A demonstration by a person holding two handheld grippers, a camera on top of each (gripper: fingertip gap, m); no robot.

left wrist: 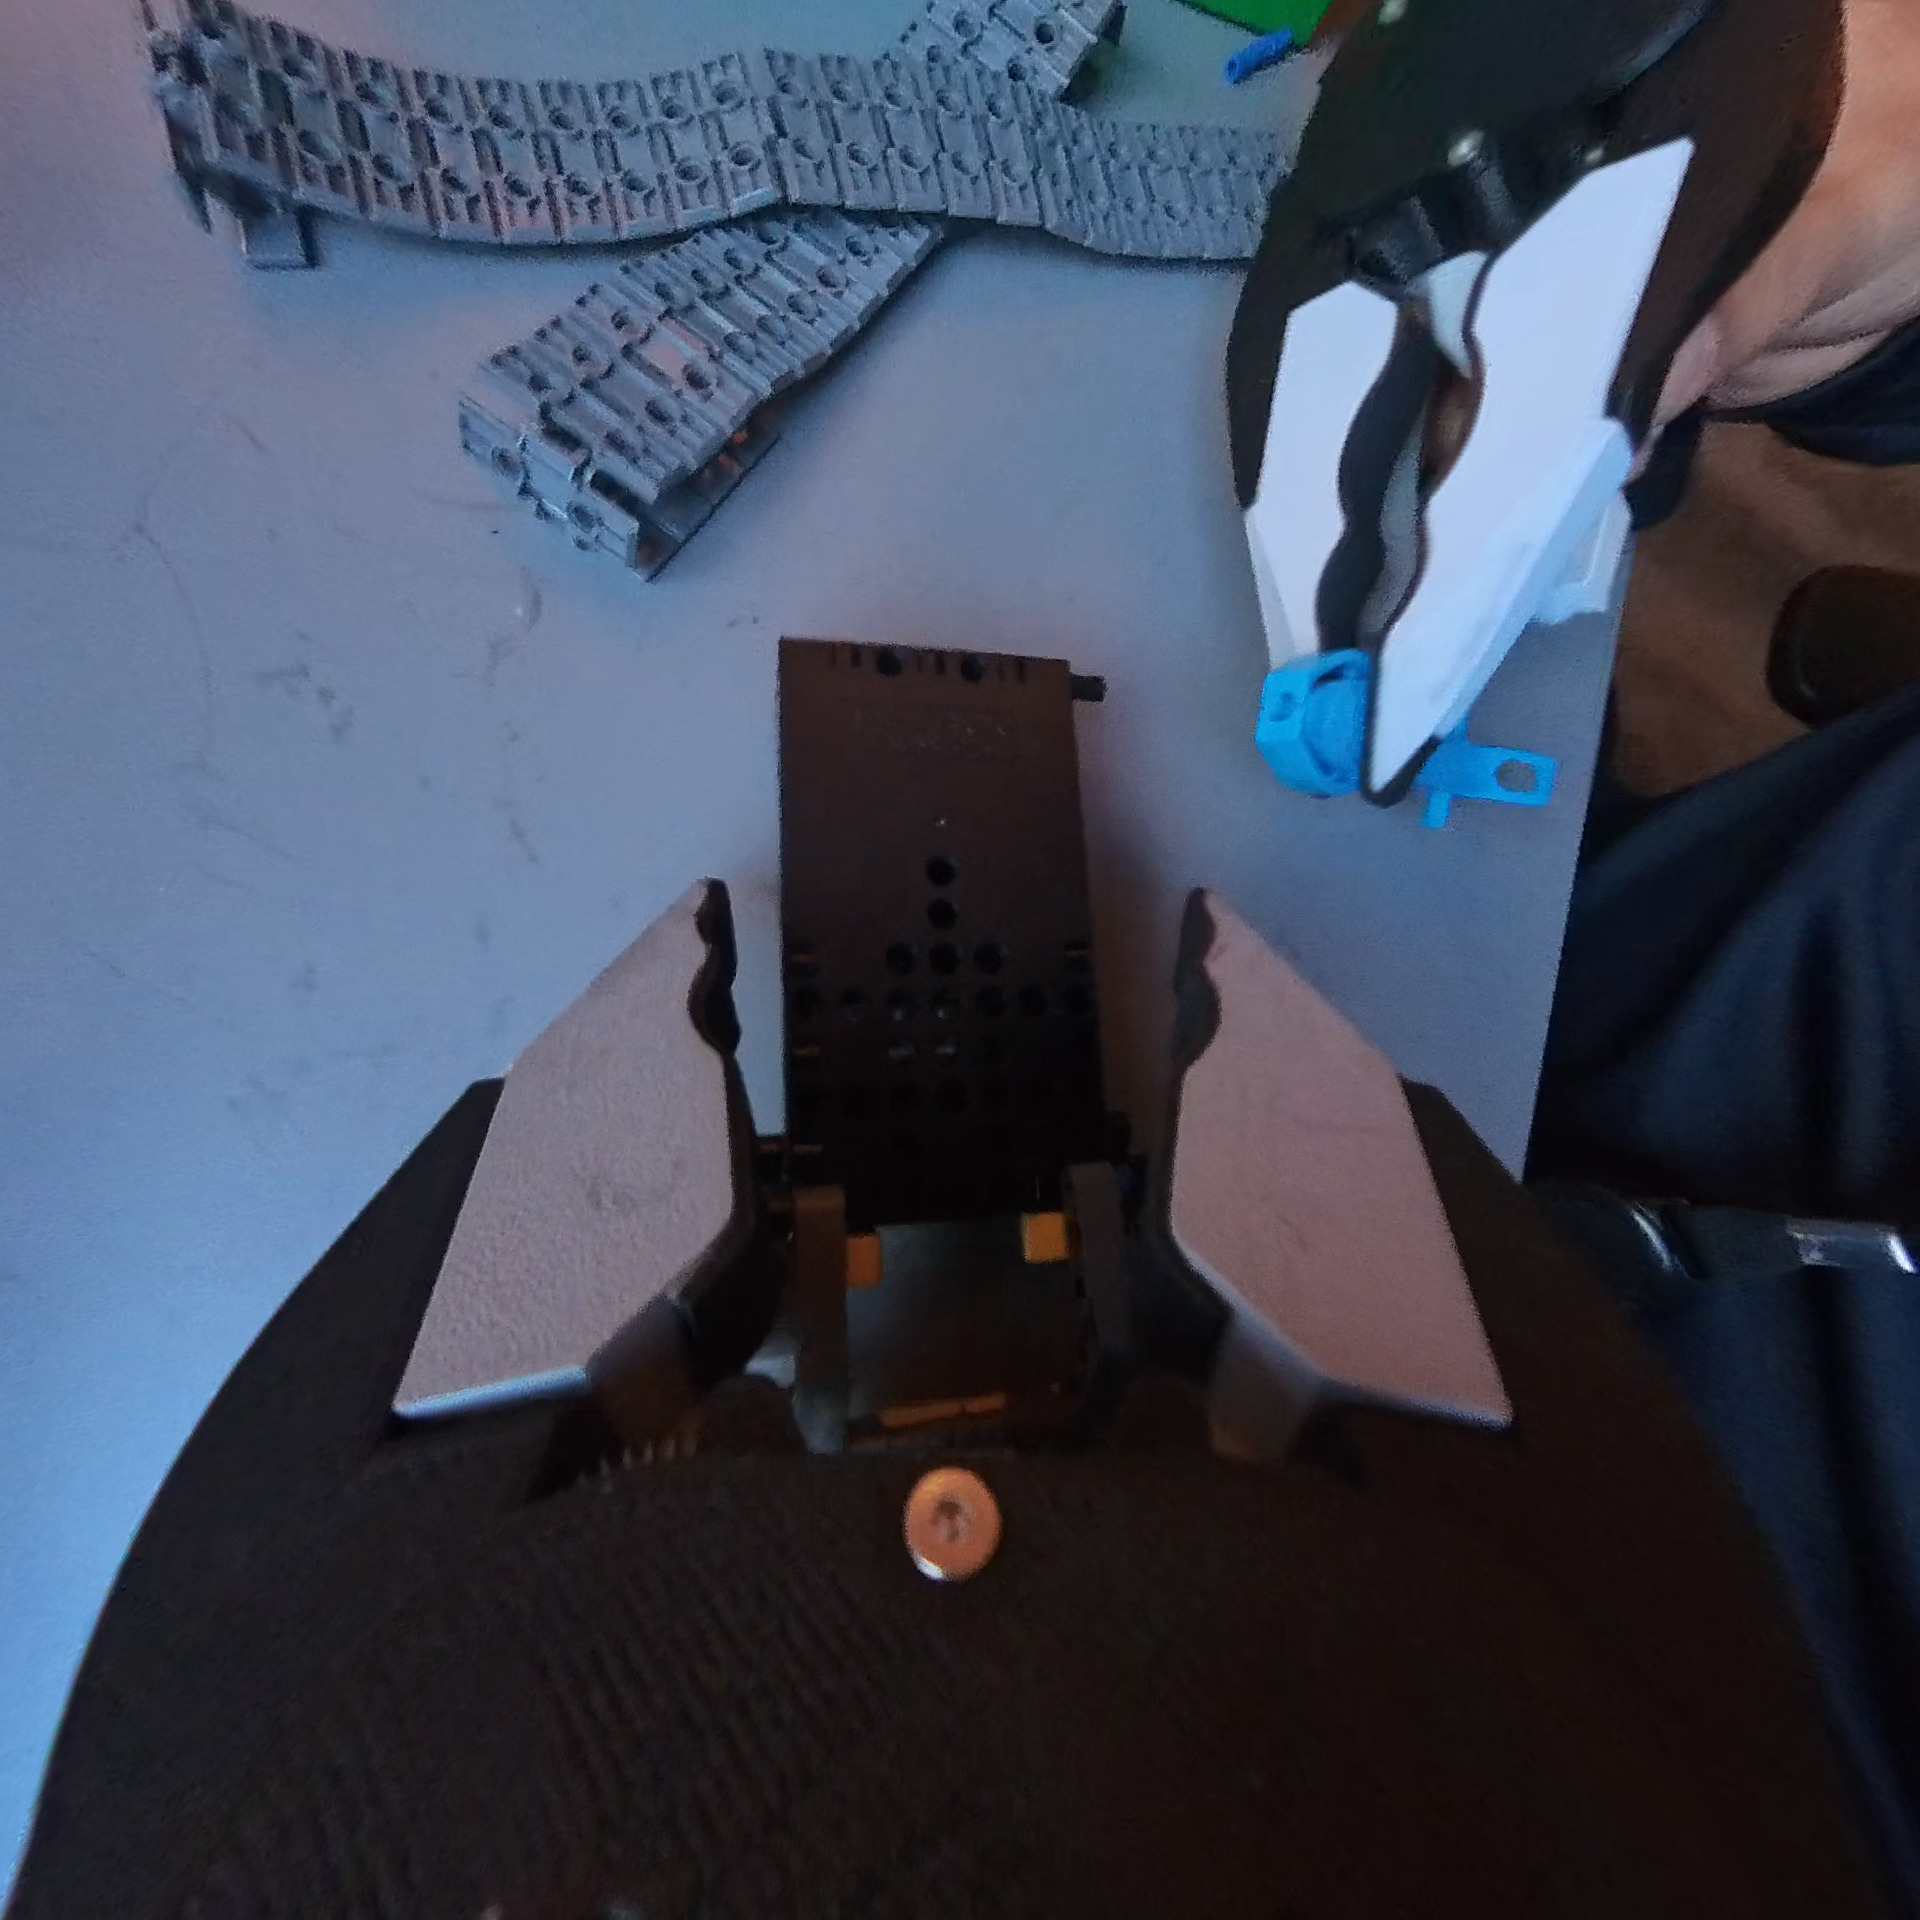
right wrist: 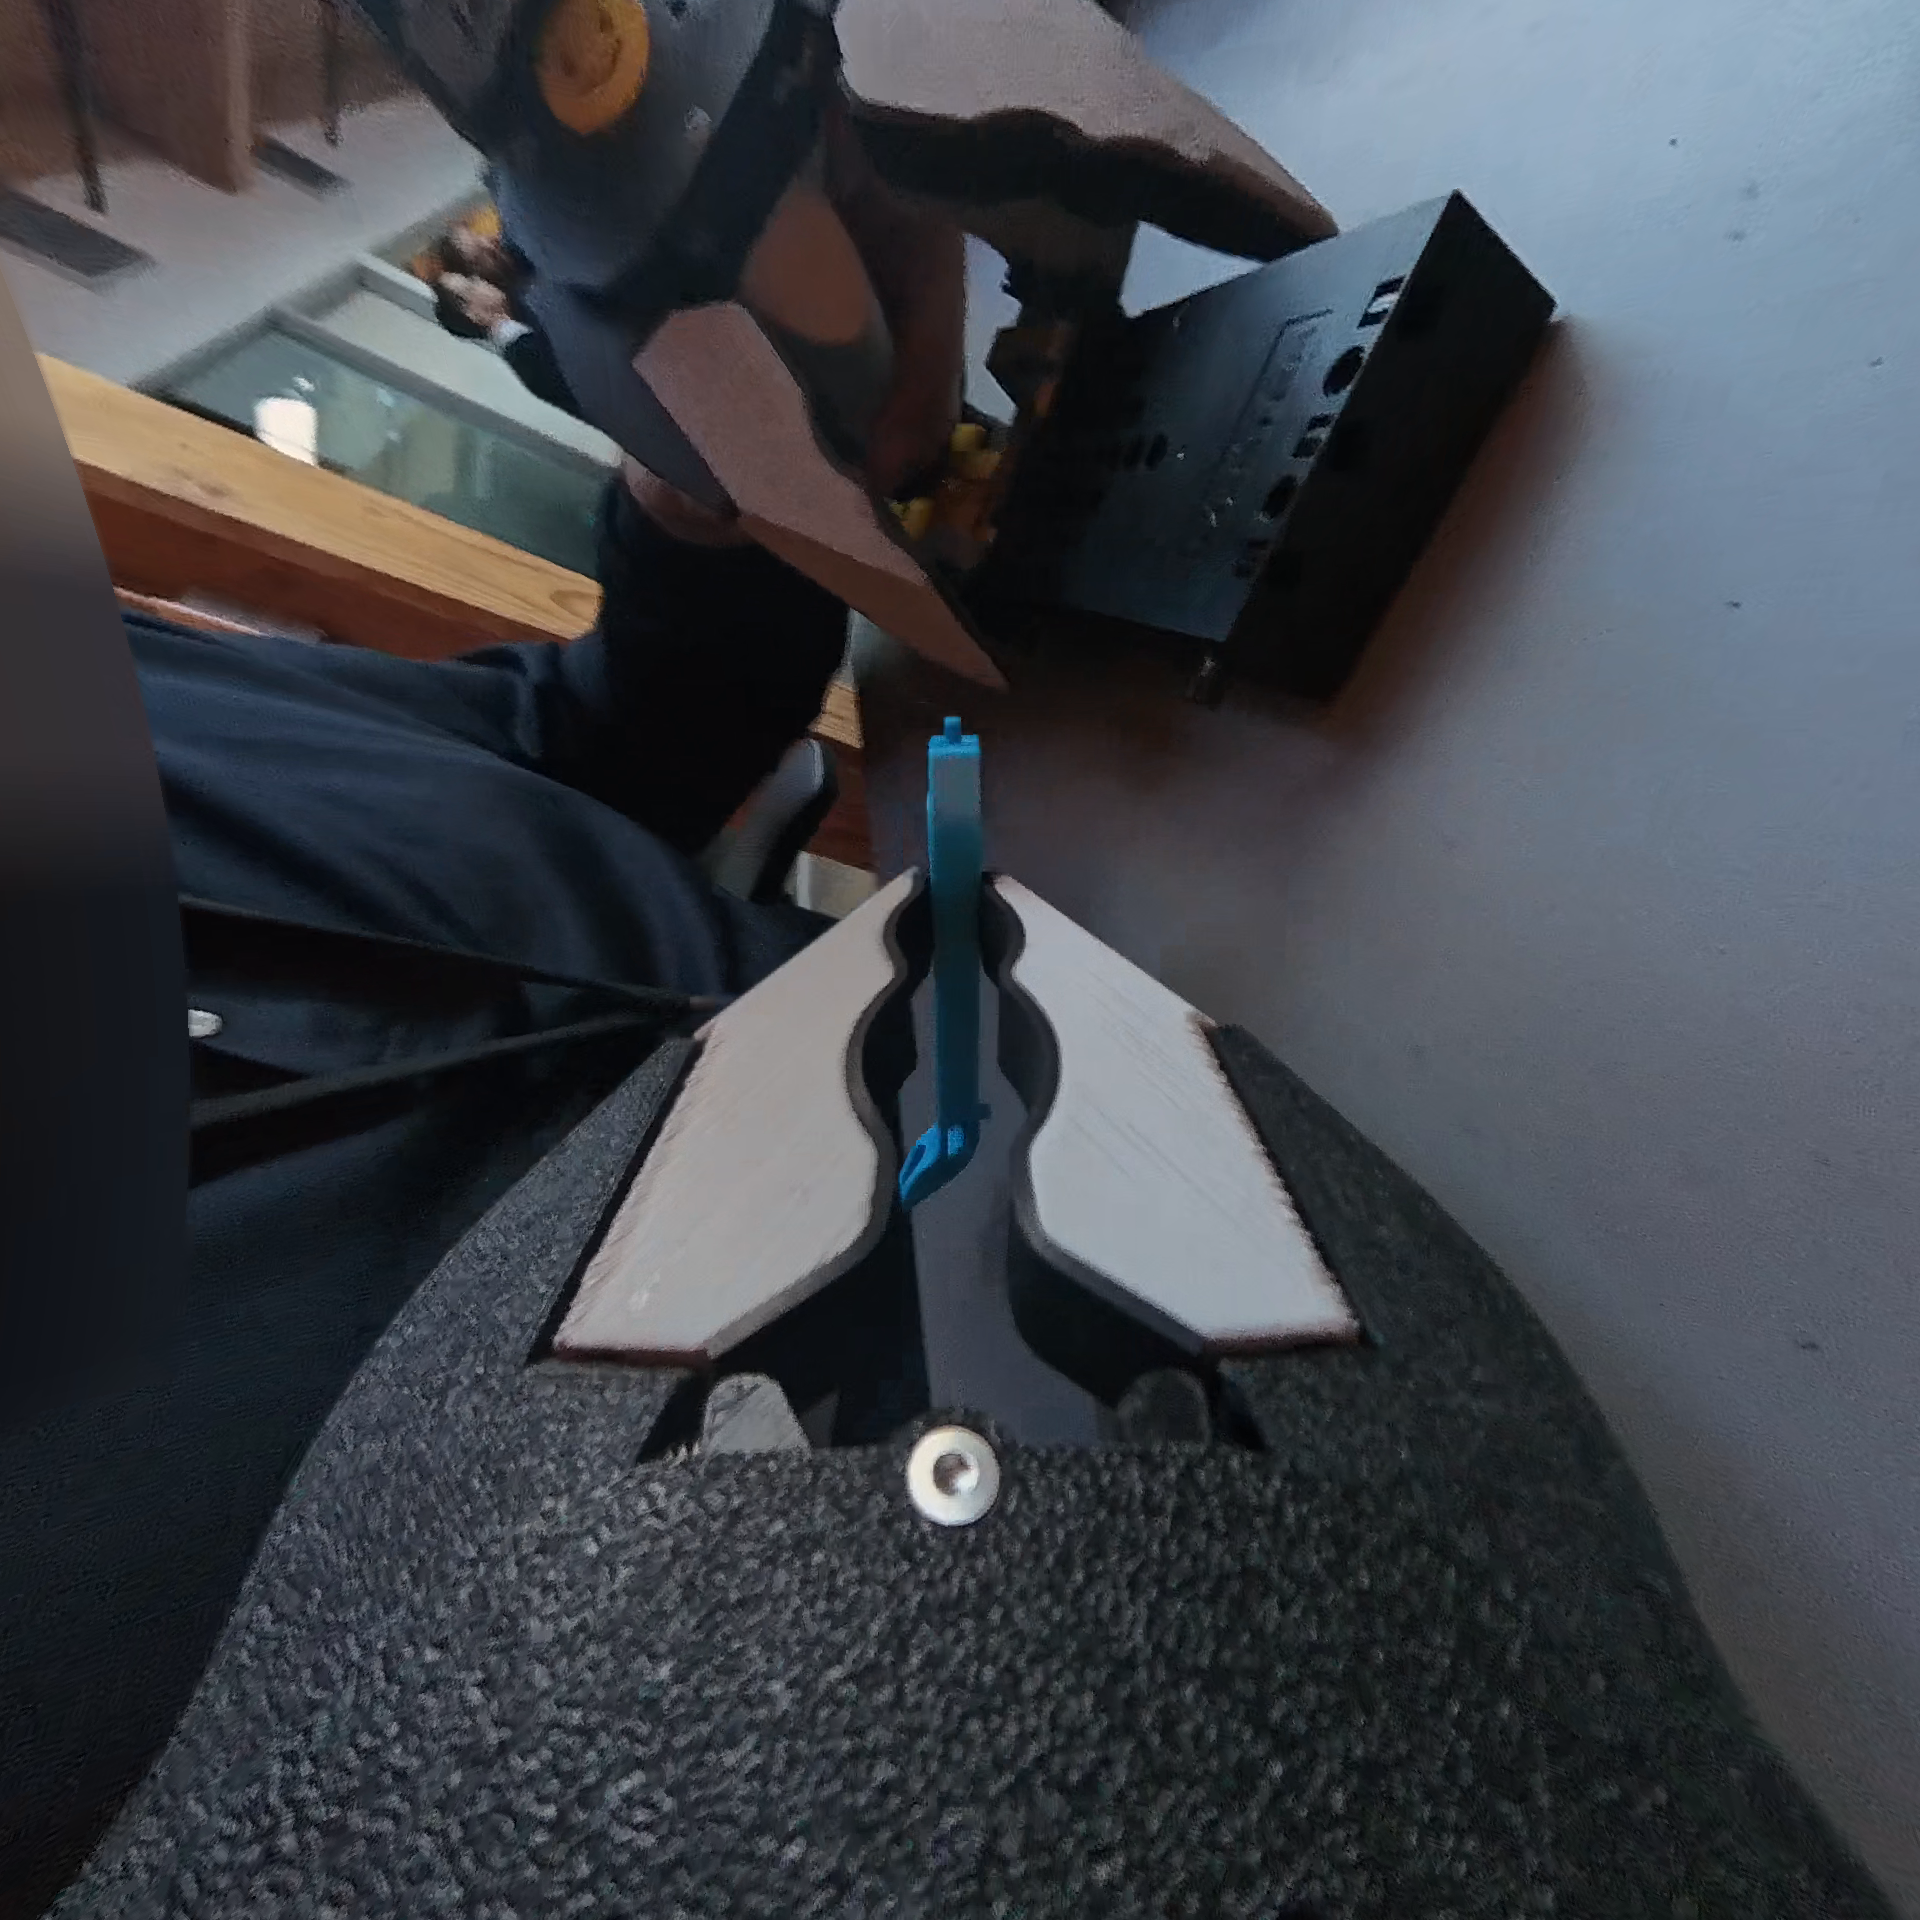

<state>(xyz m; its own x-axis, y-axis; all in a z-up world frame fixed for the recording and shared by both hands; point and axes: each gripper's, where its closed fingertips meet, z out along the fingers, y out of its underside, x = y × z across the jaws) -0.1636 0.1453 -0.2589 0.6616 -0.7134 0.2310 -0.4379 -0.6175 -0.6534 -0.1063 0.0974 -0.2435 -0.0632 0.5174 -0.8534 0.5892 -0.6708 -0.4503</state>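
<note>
The left gripper (left wrist: 951, 997) has its jaws apart astride a black perforated housing (left wrist: 930, 883) resting on the grey worktop (left wrist: 312, 831); the right gripper (right wrist: 954, 883) is clamped on a slim blue clip (right wrist: 954, 935), near the housing's side. Risk — the thinly pinched clip could twist or slip, and the unclamped housing (yellow parts inside) could slide if nudged.

— Where is the box (left wrist: 928, 935) sitting?
— It is lying on the table (left wrist: 312, 831), between the fingers of the left gripper (left wrist: 956, 914).
— And the tracks (left wrist: 675, 156)?
— They are lying beyond it, further back.
— The right gripper (left wrist: 1361, 665)?
— It is hanging to the box's right, pinching a small clip (right wrist: 954, 935).
</note>
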